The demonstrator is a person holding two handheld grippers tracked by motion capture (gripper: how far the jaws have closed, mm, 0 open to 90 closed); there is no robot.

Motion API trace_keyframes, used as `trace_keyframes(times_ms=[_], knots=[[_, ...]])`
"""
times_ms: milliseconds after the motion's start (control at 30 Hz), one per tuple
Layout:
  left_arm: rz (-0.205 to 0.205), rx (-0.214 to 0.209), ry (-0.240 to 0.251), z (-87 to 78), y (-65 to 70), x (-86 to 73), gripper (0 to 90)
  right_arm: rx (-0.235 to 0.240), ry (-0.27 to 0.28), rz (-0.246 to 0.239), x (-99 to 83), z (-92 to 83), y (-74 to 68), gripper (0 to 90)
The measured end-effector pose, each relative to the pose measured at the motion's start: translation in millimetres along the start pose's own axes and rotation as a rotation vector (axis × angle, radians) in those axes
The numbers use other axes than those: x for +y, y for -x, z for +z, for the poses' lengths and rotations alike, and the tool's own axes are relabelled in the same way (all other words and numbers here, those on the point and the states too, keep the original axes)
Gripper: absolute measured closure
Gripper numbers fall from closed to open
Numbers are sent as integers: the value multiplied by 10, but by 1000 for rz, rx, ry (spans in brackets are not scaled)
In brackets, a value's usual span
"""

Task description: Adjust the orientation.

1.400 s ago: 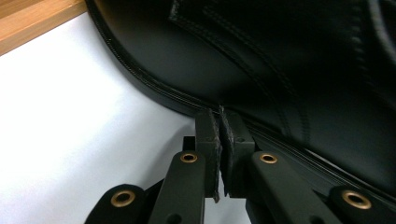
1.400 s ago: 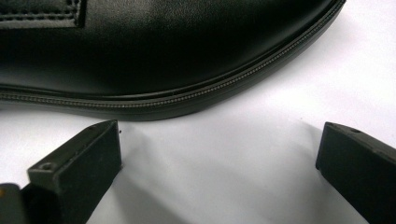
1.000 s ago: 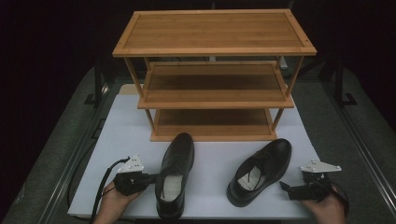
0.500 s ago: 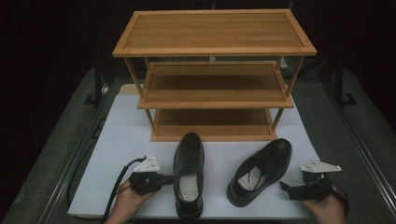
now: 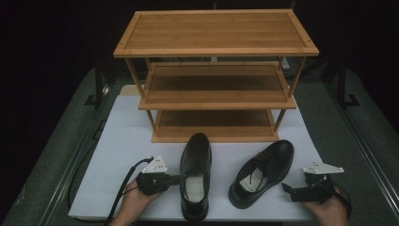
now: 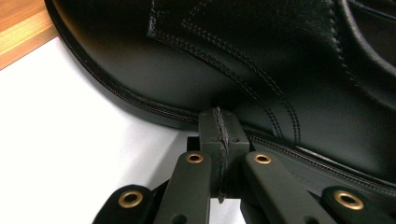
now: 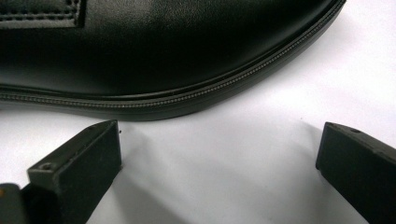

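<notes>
Left gripper [image 6: 218, 154]: jaws closed, empty, tips against left dress shoe [image 5: 195, 174]; nudge gently.
Right gripper [image 7: 219, 163]: jaws wide, empty, right dress shoe [image 7: 154, 51] just ahead.

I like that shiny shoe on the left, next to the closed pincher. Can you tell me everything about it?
The left shoe is a black lace-up dress shoe that looks like glossy leather, with rows of stitching on its side and a stitched rim along the sole. Its inside looks pale. It stands upright on the white mat, toe pointing toward the wooden shoe rack's bottom shelf, heel near the mat's front edge. The left gripper is shut, its tips pressed against the shoe's side near the sole. The other shoe sits apart.
</notes>
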State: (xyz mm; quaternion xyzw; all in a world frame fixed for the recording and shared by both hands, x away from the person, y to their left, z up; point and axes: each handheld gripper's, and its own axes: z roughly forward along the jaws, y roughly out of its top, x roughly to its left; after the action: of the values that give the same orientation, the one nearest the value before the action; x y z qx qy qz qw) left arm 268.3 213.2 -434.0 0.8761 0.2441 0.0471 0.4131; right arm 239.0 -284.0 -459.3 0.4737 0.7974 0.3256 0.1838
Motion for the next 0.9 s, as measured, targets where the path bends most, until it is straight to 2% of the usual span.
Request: trace_keyframes(times_ms=[67,167,267,600,700,867,900], knots=[[-1,16,-3,-9,-8,-13,877,0,0,0,0,0,0,0],[-5,42,-6,-43,-25,-28,783,0,1,0,-1,0,0,0],[-25,60,-12,-106,-52,-49,679,0,1,0,-1,0,0,0],[-67,187,-48,-444,-212,-235,293,0,0,1,-1,-1,-1,0],[-93,223,-75,-518,-289,-304,172,0,0,2,-1,-1,-1,0],[-142,270,-88,-642,-373,-440,2,0,0,2,-1,-1,-1,0],[-148,282,-88,-666,-381,-473,0,0,0,2,-1,-1,-1,0]])
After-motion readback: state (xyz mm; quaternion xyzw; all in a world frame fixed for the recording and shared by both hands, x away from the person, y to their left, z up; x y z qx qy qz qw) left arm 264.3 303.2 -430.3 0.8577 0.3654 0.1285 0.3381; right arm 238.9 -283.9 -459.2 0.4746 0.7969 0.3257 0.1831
